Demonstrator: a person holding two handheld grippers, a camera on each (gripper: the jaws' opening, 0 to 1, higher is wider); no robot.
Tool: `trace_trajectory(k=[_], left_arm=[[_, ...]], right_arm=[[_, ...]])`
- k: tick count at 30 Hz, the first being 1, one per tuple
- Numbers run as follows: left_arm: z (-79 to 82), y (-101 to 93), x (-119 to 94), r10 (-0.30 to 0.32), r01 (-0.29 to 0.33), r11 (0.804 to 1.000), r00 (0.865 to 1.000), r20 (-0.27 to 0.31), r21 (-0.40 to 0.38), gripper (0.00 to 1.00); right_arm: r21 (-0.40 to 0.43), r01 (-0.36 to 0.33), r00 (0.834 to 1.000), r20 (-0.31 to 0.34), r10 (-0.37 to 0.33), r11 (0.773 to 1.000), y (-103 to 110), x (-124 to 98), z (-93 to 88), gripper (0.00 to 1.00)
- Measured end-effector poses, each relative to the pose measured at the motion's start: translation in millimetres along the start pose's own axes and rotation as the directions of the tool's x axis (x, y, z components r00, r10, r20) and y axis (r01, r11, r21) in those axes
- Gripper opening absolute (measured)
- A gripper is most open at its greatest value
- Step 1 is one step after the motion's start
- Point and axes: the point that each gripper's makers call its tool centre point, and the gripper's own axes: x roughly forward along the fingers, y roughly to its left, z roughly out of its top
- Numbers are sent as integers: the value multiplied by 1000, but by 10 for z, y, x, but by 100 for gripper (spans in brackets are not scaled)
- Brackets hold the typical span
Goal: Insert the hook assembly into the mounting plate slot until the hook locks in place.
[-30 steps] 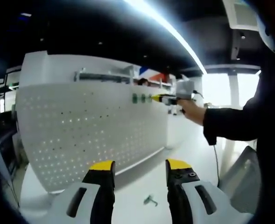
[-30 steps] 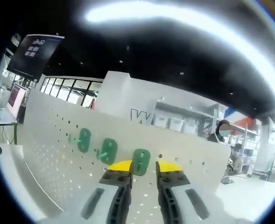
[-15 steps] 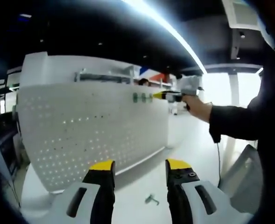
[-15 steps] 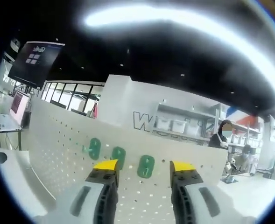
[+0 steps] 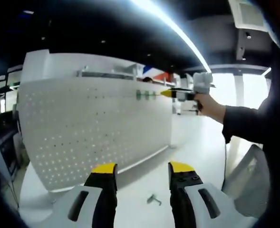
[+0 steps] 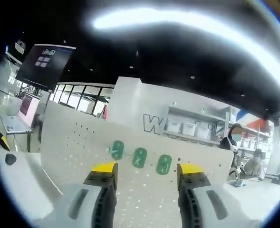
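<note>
An upright white pegboard [image 5: 92,128] stands on the white table [image 5: 197,147]. Three green hook plates [image 5: 145,94] sit in a row near its top right. In the right gripper view they are the left plate [image 6: 117,149], the middle one [image 6: 139,157] and the right one [image 6: 163,164]. My right gripper [image 6: 148,167] is open, a little back from the board, with nothing between its jaws; it also appears as the right gripper [image 5: 174,93] held by a hand [image 5: 207,103]. My left gripper [image 5: 142,168] is open low over the table. A small metal hook [image 5: 153,199] lies just ahead of it.
A person's dark sleeve [image 5: 254,128] reaches in from the right. Behind the board are shelves with boxes [image 6: 180,127], a dark hanging screen [image 6: 45,64] and a person [image 6: 234,138]. A laptop [image 6: 26,105] stands far left.
My right gripper's jaws have spread wide, letting go of the rightmost green hook plate, and it has drawn back from the pegboard. The left gripper has stayed open and nearly still.
</note>
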Motion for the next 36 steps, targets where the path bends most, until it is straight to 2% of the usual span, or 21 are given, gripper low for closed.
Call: trace_trajectory(k=[8,13,18,23,27,29,34,36], left_arm=[[6,-50,-37,-3,3,1000,1000,9,-1,43],[0,-102,-56,-8,8,1000,1000,14,-3,43],[-14,-136,-62,-11,11,1000,1000,17,-7,42],[-31,-180,-66,-17,17,1000,1000,16,-8,42],[-42,-208,-69,-22,22,1000,1000,18,-12,42],[-54,-222,-71,-23,23,1000,1000,16,-9,42],[-92,-238,-75,-25,25,1000,1000,11,-16,41],[-101,-245,-71,-26,26,1000,1000,9,-15,41]], right_arm=[[-11,-88,996,-19,88,996,401,-118,-70,49],[3,-127,991,-41,127,992,592,-179,-183,49],[16,-194,978,-71,194,981,902,-257,-355,49],[29,-290,951,-104,291,957,1276,-308,-531,47],[39,-338,933,-113,340,940,1499,-348,-611,47],[48,-369,919,-129,372,928,1620,-376,-689,46],[50,-460,867,-188,461,886,1939,-480,-920,41],[48,-480,856,-193,480,876,2019,-490,-961,41]])
